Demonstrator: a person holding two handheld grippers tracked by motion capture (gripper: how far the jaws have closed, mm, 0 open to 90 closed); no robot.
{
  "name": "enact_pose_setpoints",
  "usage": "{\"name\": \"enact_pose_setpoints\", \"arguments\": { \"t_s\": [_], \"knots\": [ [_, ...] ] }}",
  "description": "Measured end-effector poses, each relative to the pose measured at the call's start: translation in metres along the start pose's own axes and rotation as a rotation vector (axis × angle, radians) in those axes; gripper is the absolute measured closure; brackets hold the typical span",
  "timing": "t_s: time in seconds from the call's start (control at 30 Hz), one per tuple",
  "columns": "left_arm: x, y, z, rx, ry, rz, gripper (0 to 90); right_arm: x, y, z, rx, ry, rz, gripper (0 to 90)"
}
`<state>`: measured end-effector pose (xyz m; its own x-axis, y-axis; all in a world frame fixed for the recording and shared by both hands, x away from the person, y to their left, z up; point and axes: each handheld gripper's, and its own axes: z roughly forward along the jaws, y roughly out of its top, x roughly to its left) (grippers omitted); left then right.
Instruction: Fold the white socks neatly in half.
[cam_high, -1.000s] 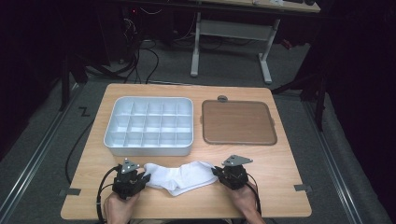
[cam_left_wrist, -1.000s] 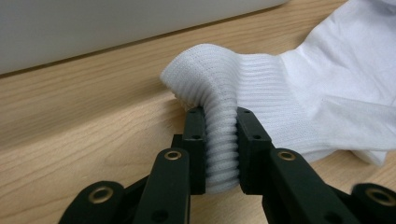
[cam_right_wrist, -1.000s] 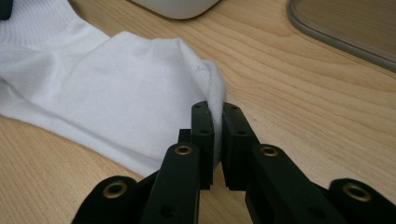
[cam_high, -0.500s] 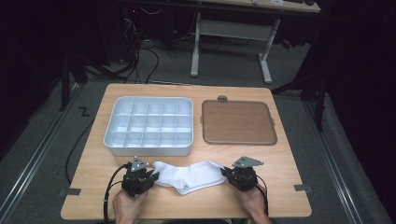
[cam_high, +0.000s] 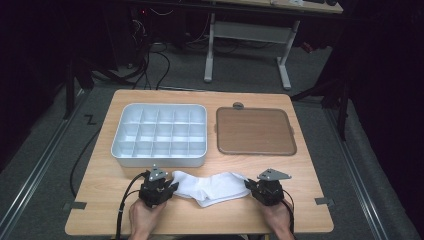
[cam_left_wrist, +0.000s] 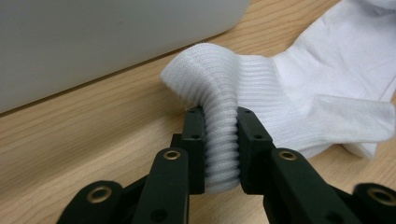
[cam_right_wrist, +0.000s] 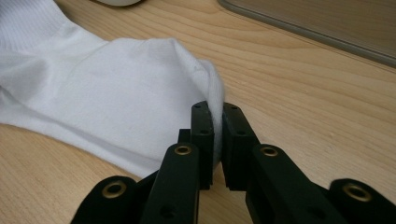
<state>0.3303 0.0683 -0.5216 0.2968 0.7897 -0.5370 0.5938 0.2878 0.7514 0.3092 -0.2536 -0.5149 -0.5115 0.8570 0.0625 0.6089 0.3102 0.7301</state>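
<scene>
The white sock (cam_high: 207, 186) lies on the near part of the worktop (cam_high: 300, 170), stretched between the two grippers with its long axis running left to right, parallel to the near edge; its ribbed cuff points toward the left gripper (cam_high: 171, 187) and its smooth foot end toward the right gripper (cam_high: 248, 186). The high view gives the layout: the sock sits just in front of the white compartment tray (cam_high: 159, 135), with the brown lidded box (cam_high: 254, 131) beside the tray on the right. The left gripper view shows the ribbed cuff (cam_left_wrist: 222, 140) bunched and clenched between that gripper's jaws, the tray's wall (cam_left_wrist: 107, 37) close behind. The right gripper view shows the thin fabric edge (cam_right_wrist: 215, 116) at the other end pinched between nearly closed jaws. Compared with a second ago, both hands have slid toward the right along the worktop, carrying the sock with them, so it now lies more under the gap between tray and box.
</scene>
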Motion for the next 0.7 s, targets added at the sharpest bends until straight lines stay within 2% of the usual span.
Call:
{"name": "enact_pose_setpoints", "arguments": {
  "t_s": [0.33,0.7],
  "knots": [
    [-0.009,-0.002,0.009,0.006,-0.023,0.001,75.2,-0.01,-0.007,-0.008,0.001,-0.025,0.027,85.4],
    [-0.011,-0.005,0.013,0.007,-0.018,0.016,74.8,-0.014,-0.013,-0.009,0.004,-0.03,0.048,85.3]
  ]
}}
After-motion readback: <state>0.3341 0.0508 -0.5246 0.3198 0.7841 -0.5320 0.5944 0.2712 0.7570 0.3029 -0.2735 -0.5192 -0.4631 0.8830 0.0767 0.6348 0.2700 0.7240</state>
